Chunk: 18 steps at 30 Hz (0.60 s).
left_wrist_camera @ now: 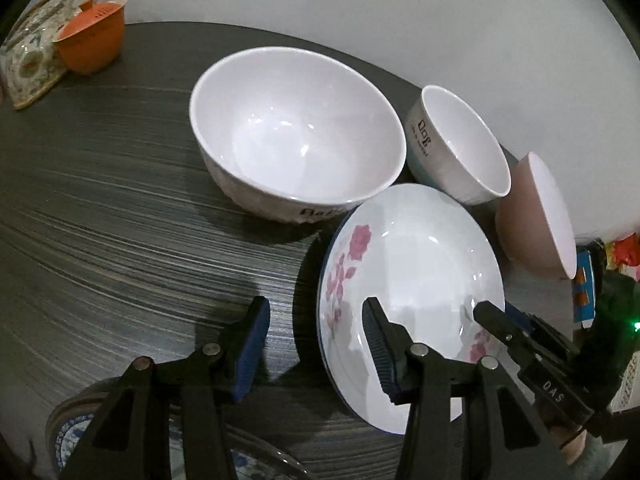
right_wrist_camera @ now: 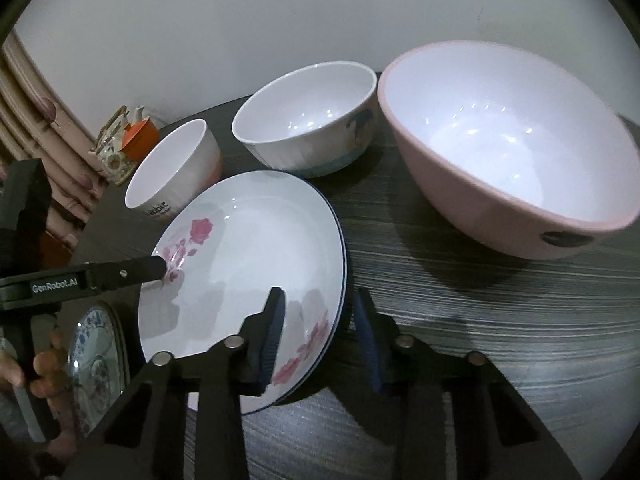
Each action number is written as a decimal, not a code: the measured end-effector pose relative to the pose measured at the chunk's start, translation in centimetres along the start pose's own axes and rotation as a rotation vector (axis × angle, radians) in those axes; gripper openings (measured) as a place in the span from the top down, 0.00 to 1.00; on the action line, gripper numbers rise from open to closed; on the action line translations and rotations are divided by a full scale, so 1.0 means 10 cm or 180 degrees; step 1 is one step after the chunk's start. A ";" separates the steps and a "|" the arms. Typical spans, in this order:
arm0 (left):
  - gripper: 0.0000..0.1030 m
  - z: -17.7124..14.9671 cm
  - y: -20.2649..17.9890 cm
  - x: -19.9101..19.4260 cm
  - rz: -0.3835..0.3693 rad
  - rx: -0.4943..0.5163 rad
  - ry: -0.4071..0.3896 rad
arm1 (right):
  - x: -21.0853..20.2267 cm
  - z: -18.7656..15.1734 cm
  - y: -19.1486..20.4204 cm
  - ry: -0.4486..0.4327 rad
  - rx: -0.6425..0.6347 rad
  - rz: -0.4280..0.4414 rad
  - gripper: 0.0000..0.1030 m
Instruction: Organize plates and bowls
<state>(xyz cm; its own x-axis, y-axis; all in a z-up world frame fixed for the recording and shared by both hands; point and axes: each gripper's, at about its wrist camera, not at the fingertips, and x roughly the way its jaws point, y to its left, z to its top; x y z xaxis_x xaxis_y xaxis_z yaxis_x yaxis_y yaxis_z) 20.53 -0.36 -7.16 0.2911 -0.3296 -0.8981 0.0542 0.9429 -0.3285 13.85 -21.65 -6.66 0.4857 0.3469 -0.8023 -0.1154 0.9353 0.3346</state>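
A white plate with pink flowers [left_wrist_camera: 416,264] [right_wrist_camera: 248,264] lies on the dark striped table between both grippers. My left gripper [left_wrist_camera: 316,340] is open, its jaws astride the plate's left rim, one finger over the plate and one outside. My right gripper [right_wrist_camera: 318,328] is open, astride the plate's right rim. Behind stand a large white bowl [left_wrist_camera: 296,132] [right_wrist_camera: 172,168], a smaller white bowl [left_wrist_camera: 460,144] [right_wrist_camera: 308,120] and a pink bowl [left_wrist_camera: 536,216] [right_wrist_camera: 508,148]. The right gripper's finger shows in the left wrist view [left_wrist_camera: 500,324]. The left gripper's finger shows in the right wrist view [right_wrist_camera: 132,270].
An orange cup [left_wrist_camera: 92,40] [right_wrist_camera: 138,136] and a floral holder [left_wrist_camera: 32,60] stand at the table's far corner. A blue-patterned plate [left_wrist_camera: 76,436] [right_wrist_camera: 96,364] lies near the front edge. Colourful packets [left_wrist_camera: 620,256] lie at the right. A curtain [right_wrist_camera: 36,112] hangs left.
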 end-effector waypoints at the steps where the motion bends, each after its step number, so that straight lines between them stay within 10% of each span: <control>1: 0.54 0.00 -0.01 0.02 -0.0005 0.0010 0.0008 | 0.03 0.00 -0.02 0.0016 0.0023 0.0053 0.72; 10: 0.81 0.08 -0.11 0.19 -0.0091 0.0114 0.0108 | 0.09 0.00 -0.09 0.0008 0.0047 0.0286 0.73; 18: 0.83 0.06 -0.21 0.24 -0.0055 0.0203 0.0075 | 0.09 -0.01 -0.19 0.0064 0.0210 0.0396 0.81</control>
<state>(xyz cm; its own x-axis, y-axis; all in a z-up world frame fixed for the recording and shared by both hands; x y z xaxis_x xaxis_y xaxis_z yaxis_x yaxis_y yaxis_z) 21.67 -3.11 -8.43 0.2671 -0.3461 -0.8994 0.1198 0.9380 -0.3254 14.43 -23.10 -8.06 0.4537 0.4618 -0.7621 -0.1161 0.8786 0.4633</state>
